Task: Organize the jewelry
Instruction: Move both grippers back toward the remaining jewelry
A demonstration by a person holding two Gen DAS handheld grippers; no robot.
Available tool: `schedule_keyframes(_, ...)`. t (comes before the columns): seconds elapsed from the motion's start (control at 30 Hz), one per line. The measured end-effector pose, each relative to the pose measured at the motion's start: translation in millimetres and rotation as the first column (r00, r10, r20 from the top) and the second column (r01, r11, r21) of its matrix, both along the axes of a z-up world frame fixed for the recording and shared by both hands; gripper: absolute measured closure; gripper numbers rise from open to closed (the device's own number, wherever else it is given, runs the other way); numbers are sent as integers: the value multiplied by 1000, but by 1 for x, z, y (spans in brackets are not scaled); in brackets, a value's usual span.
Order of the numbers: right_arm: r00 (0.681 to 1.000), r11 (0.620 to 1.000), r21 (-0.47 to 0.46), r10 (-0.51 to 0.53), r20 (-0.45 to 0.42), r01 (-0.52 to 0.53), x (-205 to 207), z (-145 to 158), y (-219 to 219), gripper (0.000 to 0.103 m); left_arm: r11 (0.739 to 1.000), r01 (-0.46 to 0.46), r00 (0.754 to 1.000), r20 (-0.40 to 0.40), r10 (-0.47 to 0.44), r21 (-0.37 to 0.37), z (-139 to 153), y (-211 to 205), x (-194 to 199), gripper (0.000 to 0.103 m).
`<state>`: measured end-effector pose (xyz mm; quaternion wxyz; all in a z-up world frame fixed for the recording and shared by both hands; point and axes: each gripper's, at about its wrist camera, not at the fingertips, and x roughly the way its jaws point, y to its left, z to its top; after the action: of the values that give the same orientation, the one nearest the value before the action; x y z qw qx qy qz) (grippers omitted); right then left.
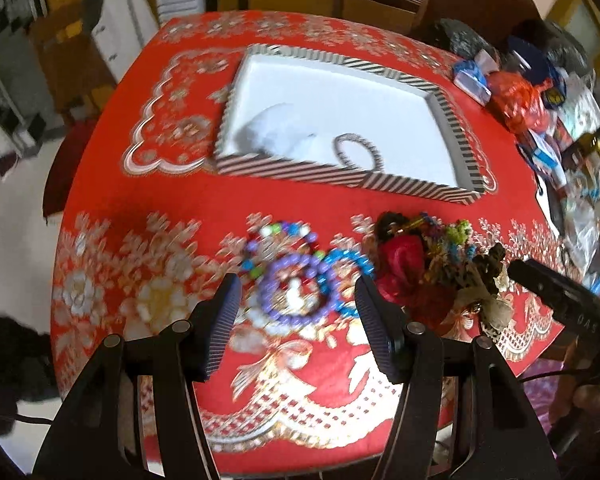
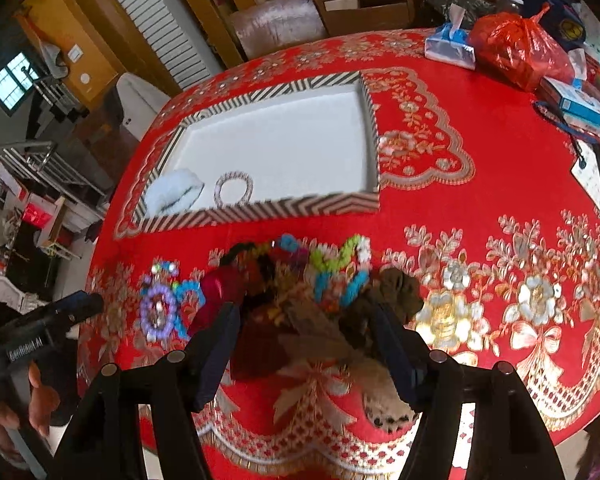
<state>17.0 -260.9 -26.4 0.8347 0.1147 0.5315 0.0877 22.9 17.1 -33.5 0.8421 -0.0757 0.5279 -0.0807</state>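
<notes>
1. Broadly, a red tablecloth (image 2: 480,152) with gold flowers covers the round table.
2. Far from the grippers sits a striped tray (image 1: 452,120), white inside, holding a white scrunchie (image 2: 174,194) and a ring-shaped bracelet (image 2: 233,189) at its near edge.
3. Nearer, a jewelry pile (image 2: 320,280) lies on the cloth, with a purple bead bracelet (image 1: 296,292) at its left.
4. Both the left gripper (image 1: 298,308) and right gripper (image 2: 304,344) hang above these, jaws apart, gripping nothing.

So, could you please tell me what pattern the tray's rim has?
The tray's rim has black-and-white zigzag stripes, clearest in the right wrist view.
</notes>
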Motion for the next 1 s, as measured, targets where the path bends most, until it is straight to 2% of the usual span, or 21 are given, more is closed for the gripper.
schedule_keyframes(0.2, 996, 996, -4, 93, -5, -93, -14, -9, 18, 36, 999, -35, 999, -40, 34, -22, -13, 24, -13, 44)
schedule_keyframes(0.43, 978, 977, -48, 209, -9, -210, -15, -15, 46, 36, 999, -46, 996, -78, 44, -26, -27, 31, -17, 44)
schedule_keyframes(0.6, 962, 961, -56, 271, -9, -272, -8, -21, 61, 36, 1000, -21, 995, -101, 20, -14, -36, 23, -11, 44)
schedule_keyframes(0.77, 958, 958, -41, 284, -20, -285, -2, -28, 67, 36, 1000, 10, 992, -125, -10, 3, -44, 14, -2, 44)
schedule_keyframes(1.0, 930, 923, -114, 367, -34, -368, 4, -43, 84, 36, 998, 45, 984, -176, -39, 33, -57, 6, 9, 44)
